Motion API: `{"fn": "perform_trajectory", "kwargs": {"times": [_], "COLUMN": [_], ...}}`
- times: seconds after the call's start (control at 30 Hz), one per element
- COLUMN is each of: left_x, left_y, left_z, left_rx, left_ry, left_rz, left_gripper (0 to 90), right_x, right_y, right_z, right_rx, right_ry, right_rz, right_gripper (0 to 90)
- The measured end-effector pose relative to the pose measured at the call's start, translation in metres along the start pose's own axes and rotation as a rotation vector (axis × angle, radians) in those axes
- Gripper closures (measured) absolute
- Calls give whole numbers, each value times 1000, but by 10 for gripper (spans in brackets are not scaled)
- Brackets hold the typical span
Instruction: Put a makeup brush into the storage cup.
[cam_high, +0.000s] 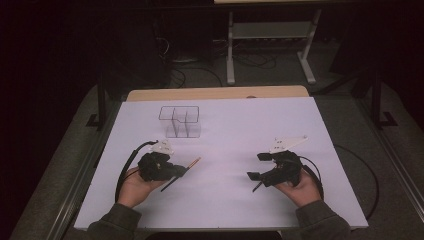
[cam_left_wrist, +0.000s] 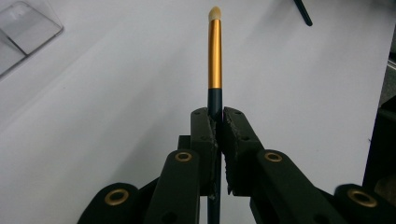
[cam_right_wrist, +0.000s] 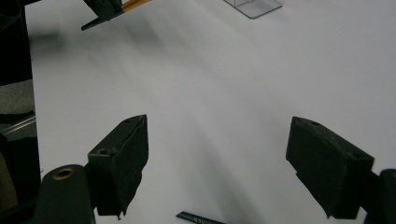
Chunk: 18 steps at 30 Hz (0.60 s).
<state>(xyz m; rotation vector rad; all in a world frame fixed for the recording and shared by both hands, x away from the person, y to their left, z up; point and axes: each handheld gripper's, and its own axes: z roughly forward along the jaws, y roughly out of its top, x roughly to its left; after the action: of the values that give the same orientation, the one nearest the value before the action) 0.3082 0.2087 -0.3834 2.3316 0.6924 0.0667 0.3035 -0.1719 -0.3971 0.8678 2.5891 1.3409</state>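
Held in the left gripper (cam_left_wrist: 215, 126), jaws clamped on its dark handle: a makeup brush (cam_left_wrist: 215, 56) with gold ferrule and pale tip, pointing away over the white table (cam_high: 225, 130), nearer the person than the clear organizer (cam_high: 180, 121). Spread wide and empty, the right gripper (cam_right_wrist: 215, 154), well right of that organizer. Just below its jaws, a dark pencil-like stick (cam_right_wrist: 198, 218) on the table.

Desk (cam_high: 300, 125): white top, wooden strip at far edge
Floor (cam_high: 50, 165): grey carpet
Behind (cam_high: 270, 30): white metal frame legs, dark cables
Light: dim, dark surroundings
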Motion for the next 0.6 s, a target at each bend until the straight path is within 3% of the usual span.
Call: {"fn": "perform_trajectory", "kwargs": {"times": [0.07, 0.23, 0.6], "left_x": [-2, -4, -11], "left_y": [-2, -4, -4], "left_z": [-1, -4, -6], "left_rx": [-24, -29, -54], "left_ry": [1, -3, -30], "left_rz": [-11, 13, 28], "left_gripper": [831, 831, 831], "right_x": [1, 3, 8], "right_y": [3, 14, 34], "right_z": [2, 8, 18], "right_rx": [-1, 14, 19], "right_ry": [5, 28, 69], "right_rz": [-5, -21, -55], "right_gripper": [202, 205, 215]}}
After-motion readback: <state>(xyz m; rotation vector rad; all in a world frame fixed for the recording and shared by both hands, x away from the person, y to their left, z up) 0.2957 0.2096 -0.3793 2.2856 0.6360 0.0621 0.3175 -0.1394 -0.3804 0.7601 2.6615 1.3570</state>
